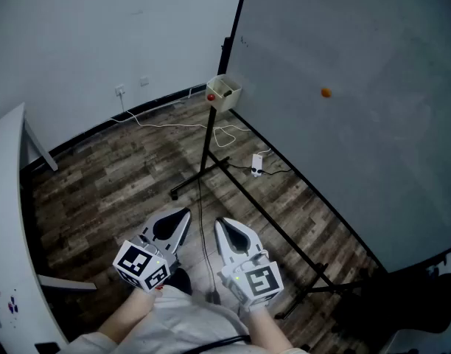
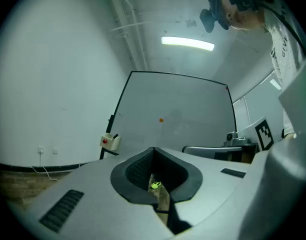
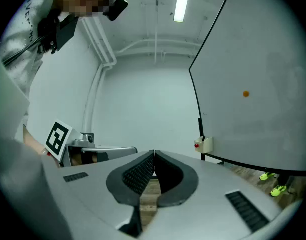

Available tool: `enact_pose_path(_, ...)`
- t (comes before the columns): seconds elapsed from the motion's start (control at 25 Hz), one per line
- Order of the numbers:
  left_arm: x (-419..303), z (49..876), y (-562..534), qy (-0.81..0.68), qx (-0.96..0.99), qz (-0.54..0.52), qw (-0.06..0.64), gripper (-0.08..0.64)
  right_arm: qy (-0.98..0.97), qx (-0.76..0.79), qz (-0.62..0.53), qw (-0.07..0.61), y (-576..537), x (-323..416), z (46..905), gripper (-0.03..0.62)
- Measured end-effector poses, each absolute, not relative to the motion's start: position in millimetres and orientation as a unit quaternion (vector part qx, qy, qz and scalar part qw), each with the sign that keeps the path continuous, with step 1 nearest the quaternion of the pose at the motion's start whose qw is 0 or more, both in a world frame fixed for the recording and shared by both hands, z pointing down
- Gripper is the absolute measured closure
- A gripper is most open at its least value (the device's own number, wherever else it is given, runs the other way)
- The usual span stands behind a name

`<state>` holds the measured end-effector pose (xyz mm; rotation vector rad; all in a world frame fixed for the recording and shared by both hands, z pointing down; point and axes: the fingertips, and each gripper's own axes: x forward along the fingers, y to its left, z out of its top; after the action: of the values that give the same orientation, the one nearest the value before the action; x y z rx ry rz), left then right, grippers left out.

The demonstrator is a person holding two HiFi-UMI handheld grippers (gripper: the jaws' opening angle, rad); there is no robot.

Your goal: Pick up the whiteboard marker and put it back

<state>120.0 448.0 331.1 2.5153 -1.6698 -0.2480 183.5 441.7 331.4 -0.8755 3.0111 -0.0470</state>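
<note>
Both grippers are clenched on nothing: the left gripper (image 2: 153, 150) and the right gripper (image 3: 153, 154) each have their pads tip to tip, with only floor showing behind. They are held low and level, close to the person, well apart from the board (image 1: 343, 109).

The marker (image 2: 115, 135) looks to be the dark stub standing in the small box (image 1: 225, 91) at the board's left edge, beside a red dot; it is too small to be sure.

The main risk is reaching the box with the jaws not yet parted, which would push the stub over or deeper instead of taking it. The stub is thin and only its top shows, so a shallow pinch could let it slip. A knock on the box could also sway the board on its stand.

The floor ahead is mostly open, but a cable (image 1: 166, 124) trails along the wall, and the stand's black rail (image 1: 270, 212) crosses right in front of the grippers. A white table (image 1: 4, 220) bounds the left side
</note>
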Motion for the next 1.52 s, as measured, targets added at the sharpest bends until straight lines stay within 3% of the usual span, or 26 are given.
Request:
enact_pose_path(0.44, 104.8, 345.0, 400.3, -0.550, 0.830, -0.074, 0.047, 0.545, 0.957, -0.289, -0.021, -0.012, 396.0, 171.5, 350.5, 0.573)
enact_pose_path(1.16, -3.0, 333.8, 151.1, -0.498, 0.863, -0.064, 0.047, 0.545, 0.944, -0.331, -0.006, -0.002, 147.6, 45.4, 335.7, 0.572)
enact_pose_path(1.52, -49.2, 342.2, 89.6, -0.473, 0.876, -0.076, 0.061, 0.545, 0.932, -0.363, -0.001, -0.010, 80.2, 8.0, 342.1, 0.571)
